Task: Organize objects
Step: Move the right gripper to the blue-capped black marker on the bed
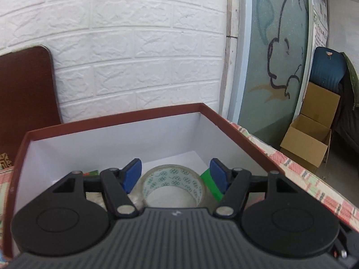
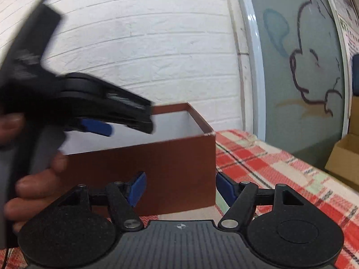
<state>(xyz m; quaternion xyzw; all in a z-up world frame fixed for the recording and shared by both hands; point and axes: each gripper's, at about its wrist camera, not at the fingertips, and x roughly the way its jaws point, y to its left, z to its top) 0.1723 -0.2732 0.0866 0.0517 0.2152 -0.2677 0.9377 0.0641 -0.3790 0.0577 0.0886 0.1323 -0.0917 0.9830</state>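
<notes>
Blue pads of my left gripper (image 1: 176, 176) stand apart over the open box (image 1: 112, 121), nothing pinched between them.

Straight ahead and below those pads a roll of clear tape (image 1: 174, 183) lies flat on the box floor, core facing up, a green item (image 1: 211, 185) just beside it on the right. My right gripper (image 2: 179, 190) hangs outside, fingers equally spread and empty, facing the box's brown wall, so the left is nearer. Only the left view sees inside; the right shows the left tool blurred above the rim and a hand (image 2: 33, 179) gripping it.
</notes>
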